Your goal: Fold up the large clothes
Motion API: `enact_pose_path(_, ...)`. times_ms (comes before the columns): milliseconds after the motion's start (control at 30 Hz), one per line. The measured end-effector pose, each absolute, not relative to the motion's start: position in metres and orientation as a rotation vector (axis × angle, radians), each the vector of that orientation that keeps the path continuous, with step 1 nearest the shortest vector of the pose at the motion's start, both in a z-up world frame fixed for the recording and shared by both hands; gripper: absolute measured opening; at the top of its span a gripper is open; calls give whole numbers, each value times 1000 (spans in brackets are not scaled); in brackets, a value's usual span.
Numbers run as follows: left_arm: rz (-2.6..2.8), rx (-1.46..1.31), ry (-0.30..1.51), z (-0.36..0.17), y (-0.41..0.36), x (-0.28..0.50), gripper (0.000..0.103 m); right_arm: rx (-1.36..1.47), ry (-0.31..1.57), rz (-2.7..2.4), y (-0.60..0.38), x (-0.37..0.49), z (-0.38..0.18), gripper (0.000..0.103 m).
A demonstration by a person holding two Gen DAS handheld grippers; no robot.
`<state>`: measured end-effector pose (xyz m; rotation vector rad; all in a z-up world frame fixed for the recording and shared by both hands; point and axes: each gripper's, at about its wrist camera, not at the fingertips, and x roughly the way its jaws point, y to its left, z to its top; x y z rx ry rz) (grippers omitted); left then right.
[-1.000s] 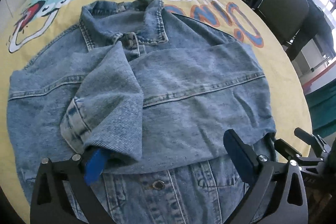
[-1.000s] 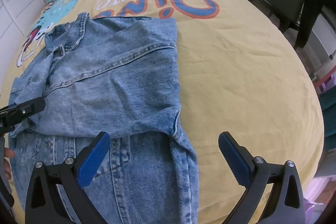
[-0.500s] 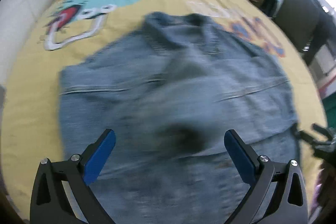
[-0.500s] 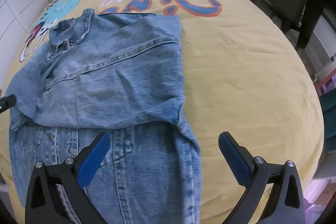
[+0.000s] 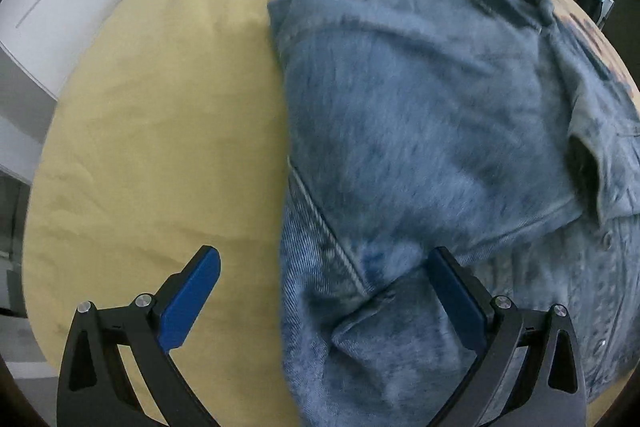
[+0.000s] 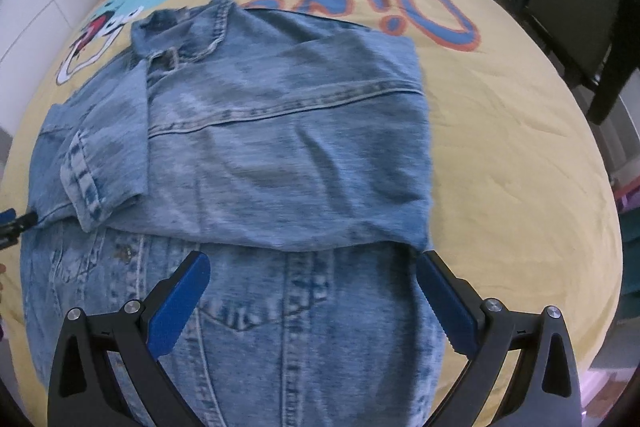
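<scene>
Both claws gape wide, holding nothing: the left gripper [image 5: 324,291] straddles the denim jacket's [image 6: 280,147] left edge, the right gripper [image 6: 316,291] hovers over its hem (sleeves folded in) on the yellow bedspread [image 6: 500,131].

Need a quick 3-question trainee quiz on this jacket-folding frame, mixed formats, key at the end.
1. True or false: the left gripper is clamped on the blue denim jacket.
2. Multiple choice: the jacket lies on A) a wooden floor, B) a yellow printed bedsheet, C) a grey sofa.
3. Fill in: in the right wrist view, the folded sleeve cuff lies on the picture's ____ side.

Key: 1 false, both grippers, including the right gripper, are open; 2 B; 3 left.
</scene>
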<state>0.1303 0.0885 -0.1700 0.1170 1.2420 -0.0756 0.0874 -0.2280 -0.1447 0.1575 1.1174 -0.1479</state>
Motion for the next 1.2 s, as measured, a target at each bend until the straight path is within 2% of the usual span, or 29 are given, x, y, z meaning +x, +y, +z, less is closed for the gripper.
enact_pose_path(767, -118, 69, 1211, -182, 109, 117, 95, 36, 1147, -57, -153, 117, -144, 103)
enact_pose_path(800, -113, 62, 1213, -181, 111, 119, 81, 32, 1147, -55, -150, 119, -144, 103)
enact_pose_path(833, -118, 43, 1206, -177, 113, 122, 54, 23, 1145, -54, -147, 122, -143, 103)
enact_pose_path(900, -165, -40, 1198, -169, 121, 126, 20, 10, 1142, -50, -141, 127, -141, 103)
enact_pose_path(1200, -171, -54, 1204, -168, 132, 122, 17, -59, 1096, 44, -79, 160, -122, 103)
